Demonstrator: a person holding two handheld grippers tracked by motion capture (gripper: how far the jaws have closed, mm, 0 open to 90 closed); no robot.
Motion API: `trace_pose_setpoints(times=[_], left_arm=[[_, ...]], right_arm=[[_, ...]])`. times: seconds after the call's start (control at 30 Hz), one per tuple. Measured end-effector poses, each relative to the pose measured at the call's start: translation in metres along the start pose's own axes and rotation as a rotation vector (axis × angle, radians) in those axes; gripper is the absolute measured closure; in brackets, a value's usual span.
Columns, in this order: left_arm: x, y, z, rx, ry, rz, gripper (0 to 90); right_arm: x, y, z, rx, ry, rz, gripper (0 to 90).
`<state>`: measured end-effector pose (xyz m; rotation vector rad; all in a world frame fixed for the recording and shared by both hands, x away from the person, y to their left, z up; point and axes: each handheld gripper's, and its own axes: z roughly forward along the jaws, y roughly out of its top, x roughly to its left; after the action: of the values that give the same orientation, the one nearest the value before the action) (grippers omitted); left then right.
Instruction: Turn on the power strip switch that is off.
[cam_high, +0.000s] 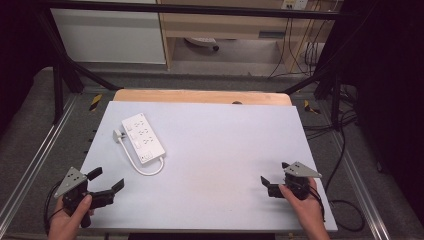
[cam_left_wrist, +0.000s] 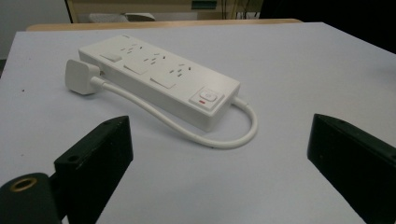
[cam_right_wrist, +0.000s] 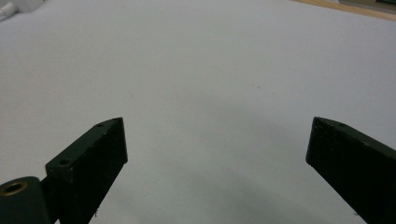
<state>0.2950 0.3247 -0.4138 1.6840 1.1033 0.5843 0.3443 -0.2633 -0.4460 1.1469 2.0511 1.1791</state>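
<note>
The left hand-held gripper (cam_high: 106, 181) sits at the near left corner of the surface (cam_high: 225, 150), its jaws spread wide with nothing between them. Just ahead of it lies one white power strip (cam_left_wrist: 159, 77), flat on the surface: a long rectangular block with three sets of sockets, rocker switches beside them, and a main button with a small red mark at the end nearest the hand-held gripper. Its white cable (cam_left_wrist: 196, 133) leaves that end, loops round and runs back along the strip's side to one white plug (cam_left_wrist: 80, 76) lying beside the far end.

The right hand-held gripper (cam_high: 272, 184) rests at the near right edge, jaws likewise spread and empty. Ahead of it, and between the two hand-held grippers, the pale surface is bare and open up to the wooden strip (cam_high: 200, 96) at its far edge.
</note>
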Motion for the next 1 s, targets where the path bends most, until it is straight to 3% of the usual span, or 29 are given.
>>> trace_pose_setpoints(times=[0.43, 0.8, 1.0], left_arm=[[0.0042, 0.0016, -0.0046, -0.037, -0.007, -0.020, 7.0], [0.0039, 0.0024, -0.0052, -0.024, -0.019, -0.029, 7.5], [0.0033, 0.0074, -0.0036, -0.036, -0.030, -0.060, 7.6]], right_arm=[[0.0020, 0.0009, -0.0031, -0.011, -0.014, -0.018, 4.6], [0.0046, 0.0019, -0.0037, -0.014, -0.006, -0.017, 3.9], [0.0057, 0.0024, -0.0059, -0.027, -0.008, -0.014, 3.5]])
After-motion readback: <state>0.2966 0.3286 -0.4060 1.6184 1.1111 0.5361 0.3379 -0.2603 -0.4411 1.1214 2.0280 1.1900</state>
